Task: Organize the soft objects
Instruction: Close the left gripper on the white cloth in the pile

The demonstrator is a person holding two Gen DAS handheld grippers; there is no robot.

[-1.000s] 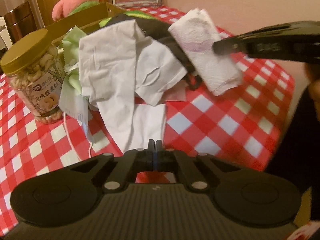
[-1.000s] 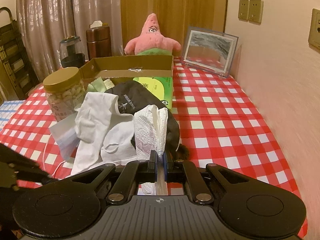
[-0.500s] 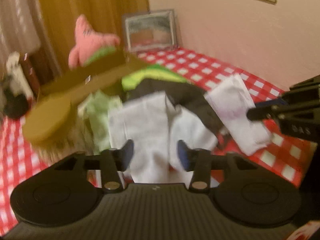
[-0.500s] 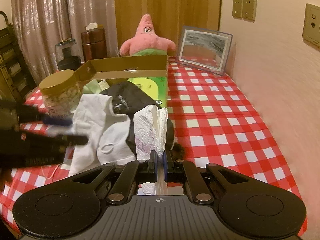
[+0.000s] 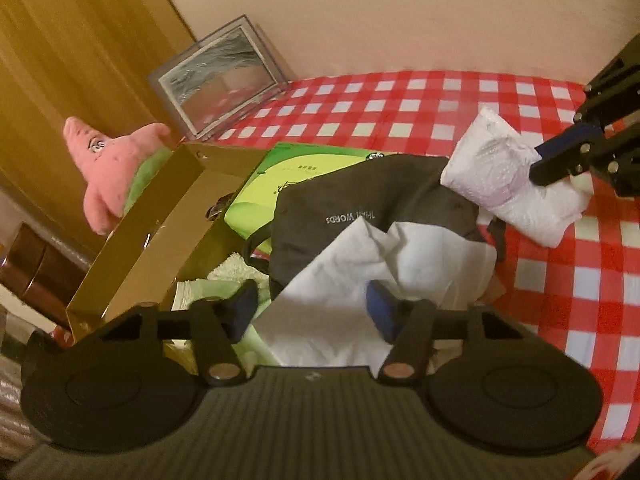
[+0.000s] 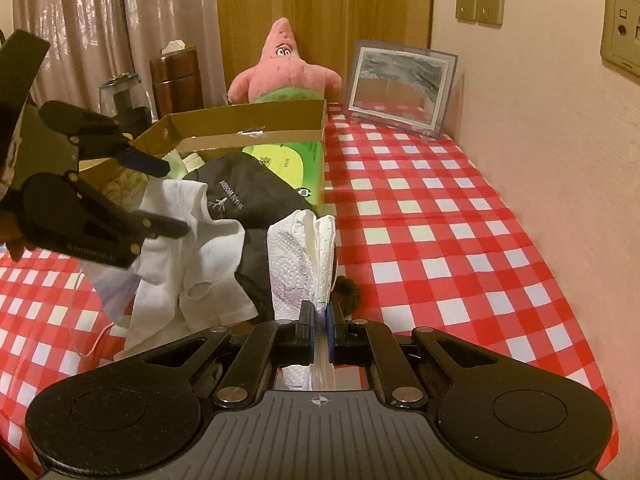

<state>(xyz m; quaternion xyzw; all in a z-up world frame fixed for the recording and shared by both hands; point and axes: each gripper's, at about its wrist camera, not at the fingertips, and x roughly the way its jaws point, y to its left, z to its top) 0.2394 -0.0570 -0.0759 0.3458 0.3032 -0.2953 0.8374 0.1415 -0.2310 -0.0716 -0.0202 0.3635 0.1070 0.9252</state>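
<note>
A pile of soft things lies on the red checked tablecloth (image 6: 440,240): a white cloth (image 5: 360,280) (image 6: 192,248) over a dark grey cap (image 5: 360,200) (image 6: 248,196). My left gripper (image 5: 312,312) (image 6: 176,200) is open, its jaws on either side of the white cloth's upper edge. My right gripper (image 6: 319,320) (image 5: 540,160) is shut on a folded white paper towel (image 6: 300,256) (image 5: 508,188), held just above the table beside the cap.
An open cardboard box (image 6: 248,124) (image 5: 160,232) stands behind the pile with a green tissue pack (image 6: 292,164) and a pale green towel (image 5: 236,280). A pink star plush (image 6: 284,76) and a picture frame (image 6: 400,88) stand further back. A wall runs along the right.
My left gripper opened, rose and moved in over the pile to straddle the white cloth. My right gripper kept hold of the paper towel and barely moved.
</note>
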